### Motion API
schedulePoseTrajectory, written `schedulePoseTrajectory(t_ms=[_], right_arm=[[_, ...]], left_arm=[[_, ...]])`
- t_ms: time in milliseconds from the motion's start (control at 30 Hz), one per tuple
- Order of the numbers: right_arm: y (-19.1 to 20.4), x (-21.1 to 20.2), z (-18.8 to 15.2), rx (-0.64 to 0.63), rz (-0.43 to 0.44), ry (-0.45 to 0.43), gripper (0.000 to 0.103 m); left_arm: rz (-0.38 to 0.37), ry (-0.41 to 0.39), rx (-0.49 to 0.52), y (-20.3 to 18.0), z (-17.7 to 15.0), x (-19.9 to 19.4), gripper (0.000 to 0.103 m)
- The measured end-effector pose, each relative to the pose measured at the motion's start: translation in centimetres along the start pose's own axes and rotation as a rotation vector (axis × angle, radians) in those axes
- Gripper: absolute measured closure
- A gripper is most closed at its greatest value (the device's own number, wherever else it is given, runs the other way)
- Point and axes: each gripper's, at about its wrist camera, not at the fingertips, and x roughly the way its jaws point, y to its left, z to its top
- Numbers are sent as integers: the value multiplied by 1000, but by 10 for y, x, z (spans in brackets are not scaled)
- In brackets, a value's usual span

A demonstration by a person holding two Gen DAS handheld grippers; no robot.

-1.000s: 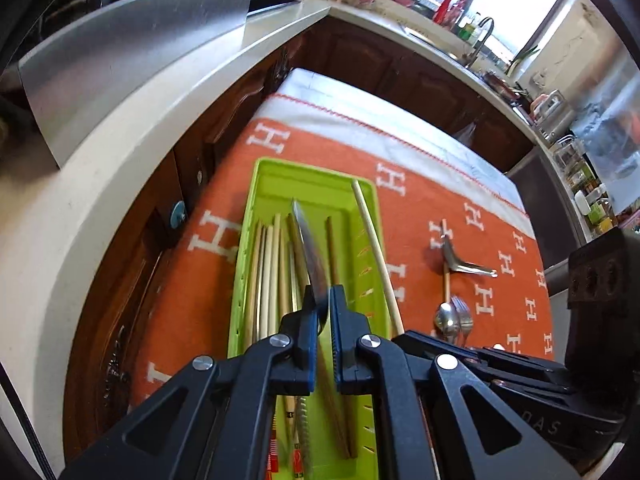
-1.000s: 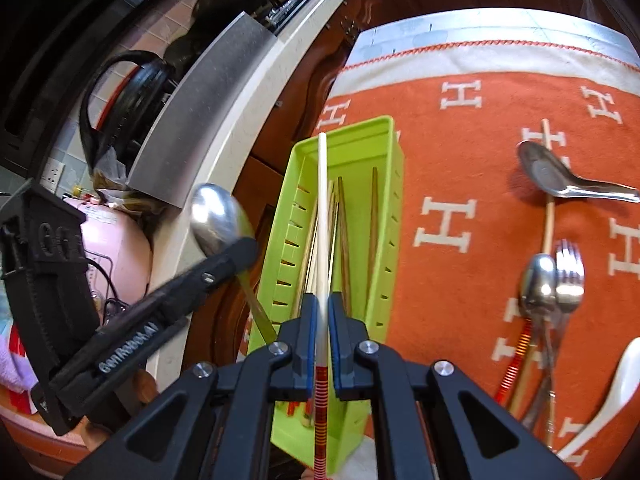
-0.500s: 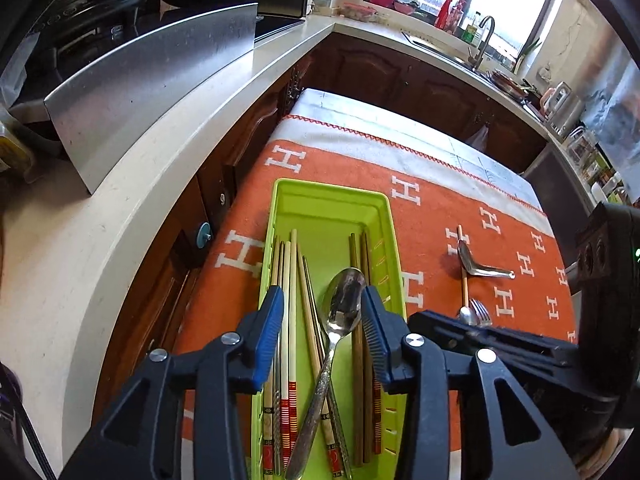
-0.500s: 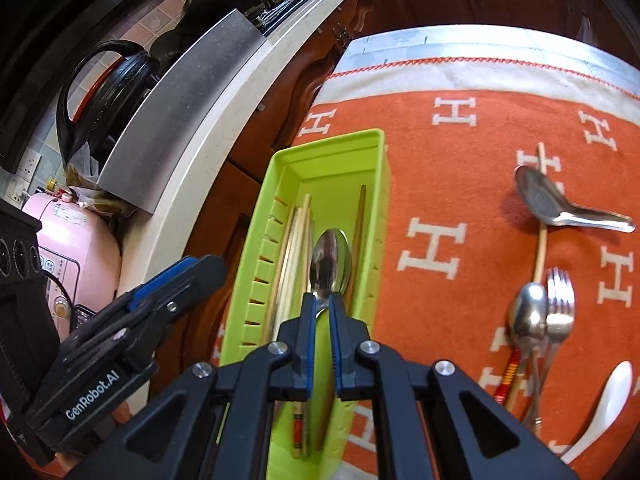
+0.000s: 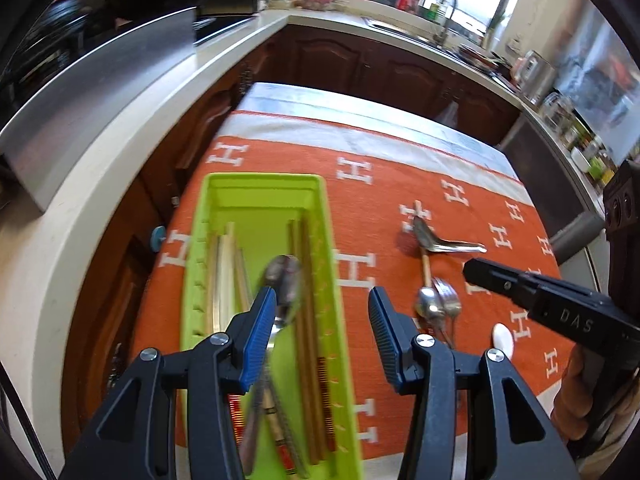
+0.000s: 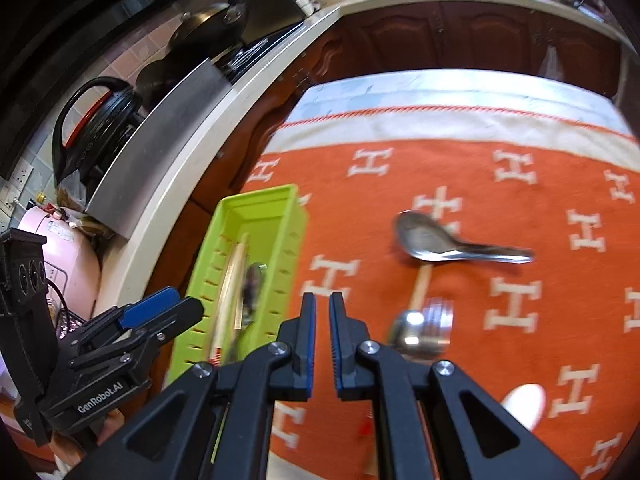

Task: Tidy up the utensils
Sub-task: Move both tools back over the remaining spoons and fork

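A lime green utensil tray lies on the orange cloth at the left. It holds several chopsticks and a metal spoon. My left gripper is open and empty above the tray's right wall. My right gripper hangs over the cloth just right of the tray, its jaws a narrow gap apart with nothing between them. A metal soup spoon, a spoon and fork pile and a white ceramic spoon lie on the cloth.
The orange cloth covers a table beside a white kitchen counter. A steel splash panel, a black kettle and a pink appliance stand on the counter at the left. Dark wood cabinets run behind.
My left gripper opened and dropped the metal spoon into the tray. My right gripper let its chopstick go into the tray and swung right, out over the cloth.
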Motion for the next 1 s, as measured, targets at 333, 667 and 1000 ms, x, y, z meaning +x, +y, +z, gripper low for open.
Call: schedulePoseTrajectory(t_ms=[333,667,1000], right_arm=[[-48,-22,-13,9,-95,-35,96],[-68,12,-39,43,21,82,96],[-71,45,-47,53,106,152,95]], left_arm=[[-92,101,81,-59,-8,29,57],[-116,218,78,-86,-29,74,57],[-81,236,38,-80,-35,85,57]])
